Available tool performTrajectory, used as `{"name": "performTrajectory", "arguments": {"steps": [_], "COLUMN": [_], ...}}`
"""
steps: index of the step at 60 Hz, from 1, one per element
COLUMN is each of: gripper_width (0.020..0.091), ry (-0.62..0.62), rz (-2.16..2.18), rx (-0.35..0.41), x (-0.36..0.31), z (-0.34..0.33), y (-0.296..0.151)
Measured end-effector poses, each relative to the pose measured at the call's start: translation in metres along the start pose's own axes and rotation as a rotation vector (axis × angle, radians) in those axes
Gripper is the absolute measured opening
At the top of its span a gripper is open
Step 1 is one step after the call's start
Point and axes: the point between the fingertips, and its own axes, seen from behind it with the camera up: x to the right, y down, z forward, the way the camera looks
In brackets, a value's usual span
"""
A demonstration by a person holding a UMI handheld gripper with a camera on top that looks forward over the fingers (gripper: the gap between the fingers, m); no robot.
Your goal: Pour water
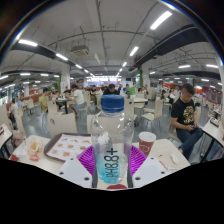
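Item: water bottle (112,128), cap on, upright, clamped btwn gripper (111,160) pads; paper cup (147,141) just ahead-right; uncap first, tilt slow.

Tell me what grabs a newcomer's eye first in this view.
The clear water bottle with its blue cap stands dead centre, gripped between the tool's purple-padded fingers. Just right of it a small cup sits on the white table. Beyond stretches a busy cafeteria hall, a seated person at right.
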Motion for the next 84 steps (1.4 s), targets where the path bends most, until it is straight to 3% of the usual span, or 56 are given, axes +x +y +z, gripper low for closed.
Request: {"name": "performTrajectory", "arguments": {"steps": [12, 24, 30, 40, 44, 47, 48, 49, 51, 56, 67, 84], "gripper_width": [0.0391, 0.041, 0.0416, 0.0537, 0.0594, 0.0759, 0.0852, 0.0862, 0.0819, 0.0857, 0.0843, 0.085], "ry": [-0.022, -0.02, -0.019, -0.001, 0.017, 0.03, 0.033, 0.04, 0.067, 0.112, 0.132, 0.114], "rz": [0.004, 0.007, -0.01, -0.021, -0.011, 0.004, 0.011, 0.019, 0.039, 0.065, 0.073, 0.03], "rx": [-0.09, -0.13, -0.095, -0.094, -0.17, -0.238, -0.251, -0.263, -0.283, -0.312, -0.388, -0.395], "x": [0.011, 0.015, 0.014, 0.013, 0.017, 0.019, 0.019, 0.019, 0.021, 0.02, -0.017, -0.092], "z": [0.028, 0.03, 0.026, 0.029, 0.026, 0.021, 0.017, 0.013, 0.004, -0.024, -0.1, -0.2], "y": [0.087, 0.136, 0.135, 0.134, 0.148, 0.161, 0.163, 0.163, 0.166, 0.163, 0.147, 0.114]}}
